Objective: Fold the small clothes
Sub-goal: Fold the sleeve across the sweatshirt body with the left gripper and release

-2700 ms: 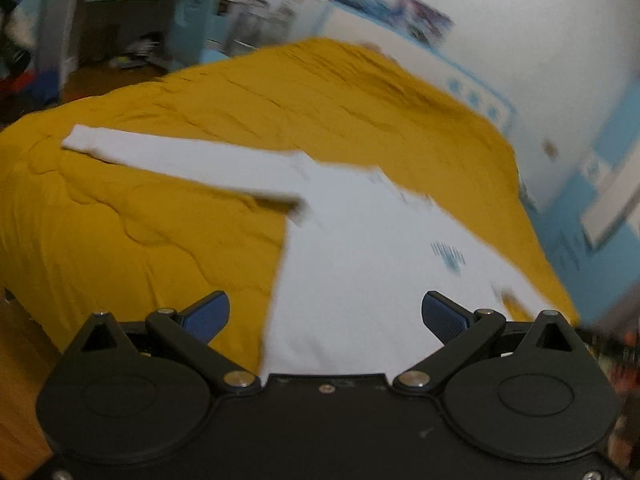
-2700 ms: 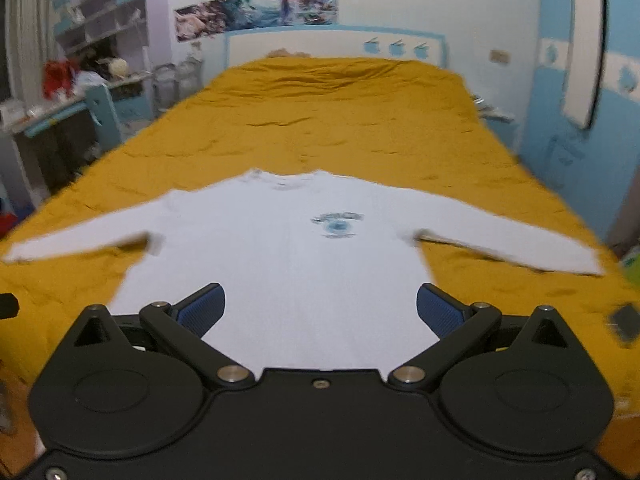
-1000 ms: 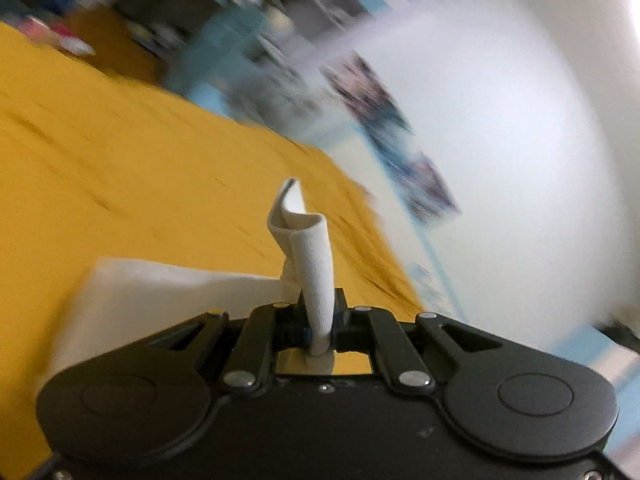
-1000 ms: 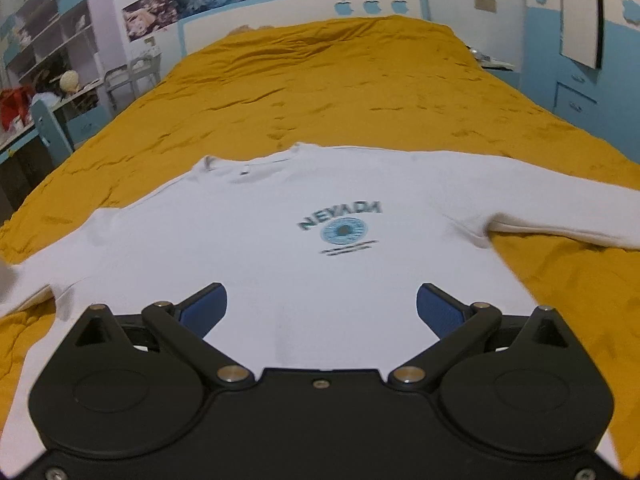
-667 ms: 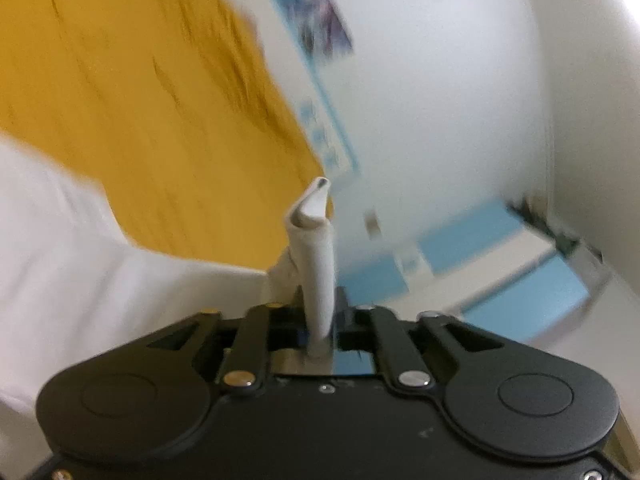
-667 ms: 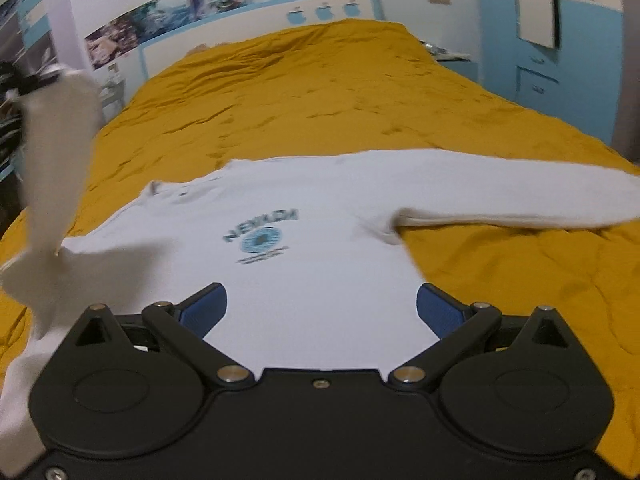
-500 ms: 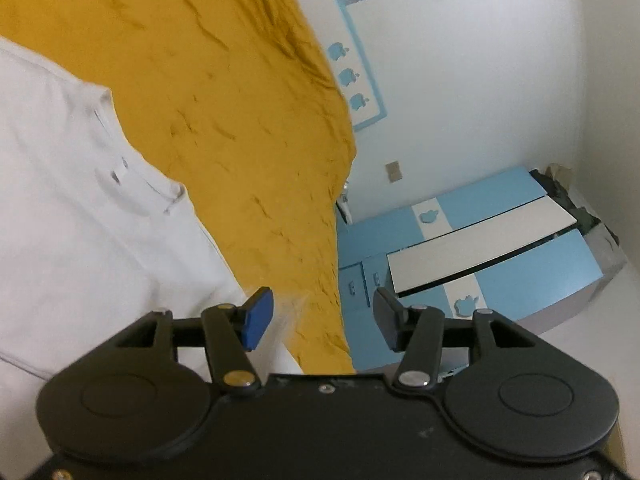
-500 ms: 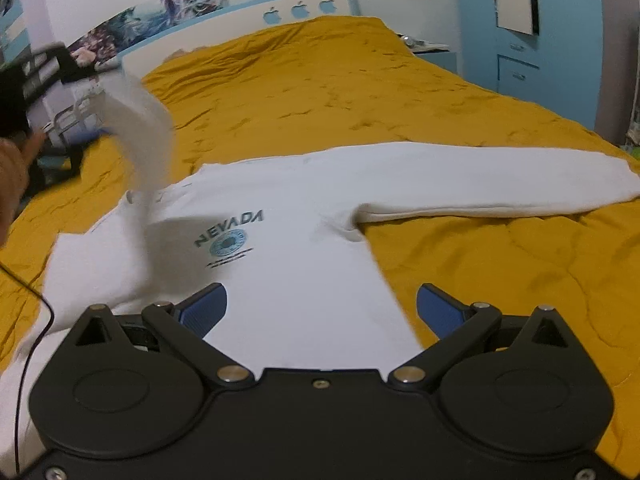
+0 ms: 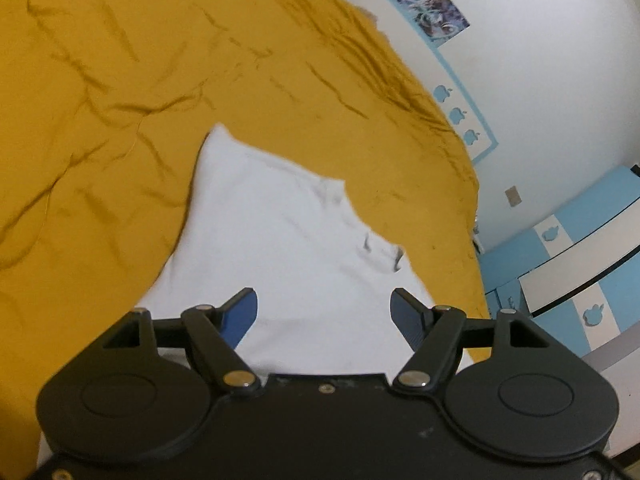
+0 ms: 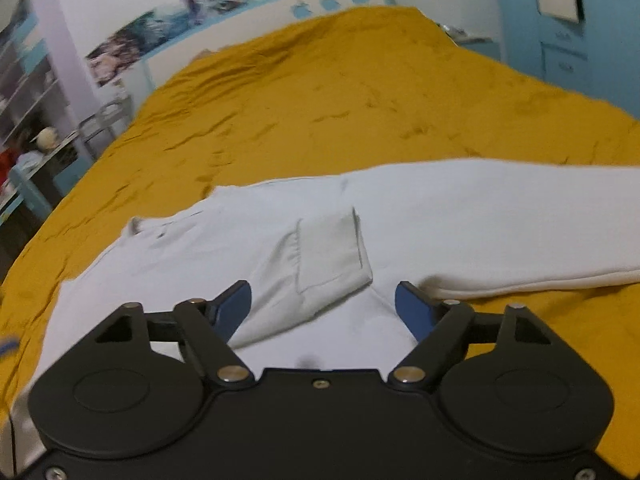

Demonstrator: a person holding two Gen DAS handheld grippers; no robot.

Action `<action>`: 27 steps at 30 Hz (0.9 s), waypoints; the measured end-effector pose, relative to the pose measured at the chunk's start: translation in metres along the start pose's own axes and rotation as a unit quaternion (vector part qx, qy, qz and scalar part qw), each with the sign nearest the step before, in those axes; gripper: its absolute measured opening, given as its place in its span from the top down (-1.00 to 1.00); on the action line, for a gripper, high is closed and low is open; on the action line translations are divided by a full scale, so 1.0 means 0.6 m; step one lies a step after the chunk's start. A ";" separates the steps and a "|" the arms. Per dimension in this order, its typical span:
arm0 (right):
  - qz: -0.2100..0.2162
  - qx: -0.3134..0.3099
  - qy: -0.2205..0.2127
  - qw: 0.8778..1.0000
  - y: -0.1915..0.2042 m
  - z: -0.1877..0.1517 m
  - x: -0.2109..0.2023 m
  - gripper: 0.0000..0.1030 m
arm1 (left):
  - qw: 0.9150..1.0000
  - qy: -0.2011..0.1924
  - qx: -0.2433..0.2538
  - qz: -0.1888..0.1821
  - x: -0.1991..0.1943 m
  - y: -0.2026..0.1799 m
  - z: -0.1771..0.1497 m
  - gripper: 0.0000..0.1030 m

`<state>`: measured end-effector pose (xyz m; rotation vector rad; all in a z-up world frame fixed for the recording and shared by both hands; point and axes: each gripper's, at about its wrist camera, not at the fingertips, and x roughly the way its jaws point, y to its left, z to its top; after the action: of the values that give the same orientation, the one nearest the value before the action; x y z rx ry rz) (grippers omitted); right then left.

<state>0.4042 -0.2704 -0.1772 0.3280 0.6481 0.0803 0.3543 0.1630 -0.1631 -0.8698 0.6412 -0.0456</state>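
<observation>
Left tool (image 9: 324,312) hangs over the white shirt (image 9: 280,240) with jaws apart and nothing between them; they have just been opening. A second ago this tool pinched the left sleeve cuff upright, so the sleeve has been let go. Right tool (image 10: 323,308) is also spread with nothing gripped, though its jaws have just been closing in a bit, no cloth pinched between the pads.

Taking the shirt as landmark: it lies flat on the yellow bed (image 10: 360,92), chest up. In the right wrist view the released left sleeve (image 10: 312,264) now lies folded across the shirt's chest, cuff end resting just ahead of my right tool and covering where the print showed earlier. Right sleeve (image 10: 500,216) still stretches straight out from the shirt's side onto the bedspread, unfolded. Collar (image 9: 360,236) sits at the shirt's far edge in the left view, slightly wrinkled.

Beyond the shirt: bare bedspread, then wall with posters (image 10: 168,36) and a blue cabinet (image 9: 580,264).

My read: first sleeve fold done, the other sleeve likely next, and my right tool sits close to its armpit end. Folded cuff looks a bit skewed, may need smoothing.
</observation>
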 end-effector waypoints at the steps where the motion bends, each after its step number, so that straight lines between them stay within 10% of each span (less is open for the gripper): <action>1: 0.003 0.013 0.008 1.000 -0.002 0.002 0.013 -0.52 | 1.000 0.005 0.002 0.001 -0.003 0.006 -0.005 -0.44; 8: 0.013 0.099 0.038 0.994 -0.020 -0.011 0.070 -0.44 | 0.999 0.032 -0.002 0.039 0.031 0.028 -0.014 -0.44; 10: 0.013 0.099 0.033 0.994 -0.017 -0.010 0.073 -0.01 | 0.998 0.036 0.001 0.048 0.032 0.033 -0.014 -0.44; 12: 0.012 0.103 0.042 0.994 -0.021 -0.005 0.076 0.86 | 0.998 0.036 0.006 0.052 0.026 0.031 -0.013 -0.45; 21: -0.009 0.121 0.054 0.991 -0.055 -0.014 0.057 0.85 | 0.994 0.047 0.046 0.083 0.030 0.016 -0.020 -0.49; 27: -0.006 0.131 -0.016 0.991 -0.107 0.008 -0.080 -0.14 | 0.990 0.031 0.110 0.087 -0.028 -0.034 -0.006 -0.73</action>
<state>0.3671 -0.3411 -0.1666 0.5772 0.6293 -0.0216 0.3435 0.1520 -0.1414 -0.5990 0.7519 0.0133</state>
